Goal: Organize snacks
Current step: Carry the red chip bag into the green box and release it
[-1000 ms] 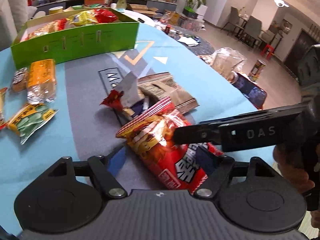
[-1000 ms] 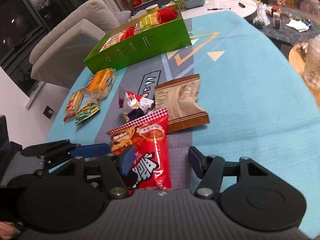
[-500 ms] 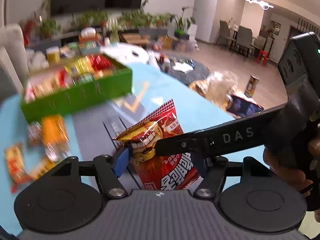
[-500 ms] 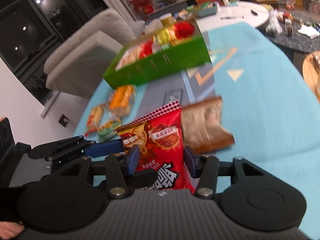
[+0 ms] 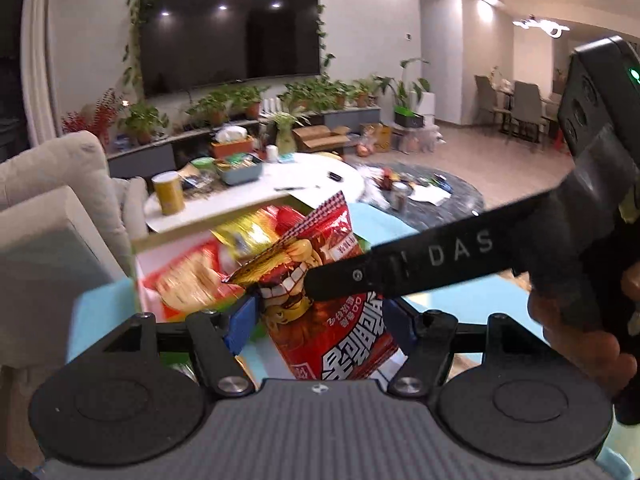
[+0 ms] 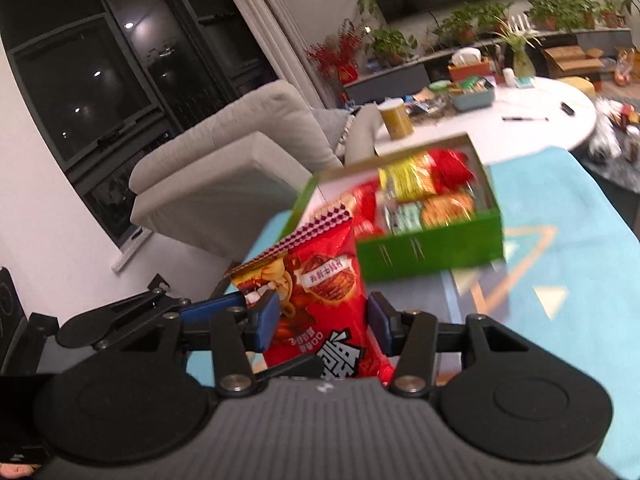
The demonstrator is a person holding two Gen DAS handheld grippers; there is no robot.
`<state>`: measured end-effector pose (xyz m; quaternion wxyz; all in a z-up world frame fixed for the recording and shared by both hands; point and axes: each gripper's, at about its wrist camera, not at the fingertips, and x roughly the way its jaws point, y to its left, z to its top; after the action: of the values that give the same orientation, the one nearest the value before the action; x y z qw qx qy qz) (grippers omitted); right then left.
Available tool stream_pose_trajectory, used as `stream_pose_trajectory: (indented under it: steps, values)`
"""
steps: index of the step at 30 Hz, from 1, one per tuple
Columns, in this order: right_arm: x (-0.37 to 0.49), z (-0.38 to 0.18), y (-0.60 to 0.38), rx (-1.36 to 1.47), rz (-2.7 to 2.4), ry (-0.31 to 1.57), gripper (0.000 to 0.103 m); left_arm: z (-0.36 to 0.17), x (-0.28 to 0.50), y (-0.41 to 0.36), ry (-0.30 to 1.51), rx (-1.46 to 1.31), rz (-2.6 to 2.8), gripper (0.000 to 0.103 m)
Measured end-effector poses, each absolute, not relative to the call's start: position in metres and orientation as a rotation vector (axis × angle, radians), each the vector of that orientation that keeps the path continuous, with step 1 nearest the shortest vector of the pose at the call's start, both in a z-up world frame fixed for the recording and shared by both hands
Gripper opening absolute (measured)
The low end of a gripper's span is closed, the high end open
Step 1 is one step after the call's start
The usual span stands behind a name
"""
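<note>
A red snack bag (image 5: 332, 320) hangs upright in the air, gripped by both grippers. In the left wrist view my left gripper (image 5: 320, 316) has its blue pads on the bag's two sides, and the right gripper's black finger (image 5: 400, 276) crosses in front of the bag. In the right wrist view my right gripper (image 6: 320, 320) is shut on the same red snack bag (image 6: 316, 292), and the left gripper's blue finger (image 6: 208, 304) touches its left corner. Just beyond stands the green box (image 6: 432, 256), filled with several snack packs.
The box (image 5: 200, 230) sits on a table with a teal cloth (image 6: 580, 280). A grey sofa (image 6: 240, 160) stands left of the table, and a cluttered white round table (image 6: 540, 112) behind it. A hand (image 5: 580, 340) holds the right gripper.
The right jaws closed on the red bag. Both grippers lifted it off the table and carried it toward the green box, which now looms closer. The snacks on the cloth dropped out of view.
</note>
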<state>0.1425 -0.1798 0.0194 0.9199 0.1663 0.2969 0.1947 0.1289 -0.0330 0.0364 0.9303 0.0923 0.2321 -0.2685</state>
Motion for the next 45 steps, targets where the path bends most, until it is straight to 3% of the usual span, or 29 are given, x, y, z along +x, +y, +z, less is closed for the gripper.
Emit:
stream_pose_trajectory:
  steps: [8,16,19,26,45]
  values:
    - [0.236,0.026,-0.161,0.352,0.433,0.574,0.064,0.044,0.234,-0.022,0.418,0.245,-0.472,0.065]
    - [0.315,0.007,-0.149,0.370,0.418,0.615,0.064,0.018,0.320,-0.018,0.462,0.258,-0.415,0.065]
    - [0.334,-0.003,-0.148,0.359,0.388,0.639,0.064,0.005,0.343,-0.012,0.511,0.236,-0.374,0.072]
    - [0.301,-0.005,-0.188,0.355,0.266,0.597,0.065,-0.004,0.316,0.023,0.509,0.146,-0.306,0.081]
    - [0.199,-0.011,-0.180,0.193,0.287,0.670,0.065,-0.003,0.221,0.052,0.542,0.071,-0.267,0.081]
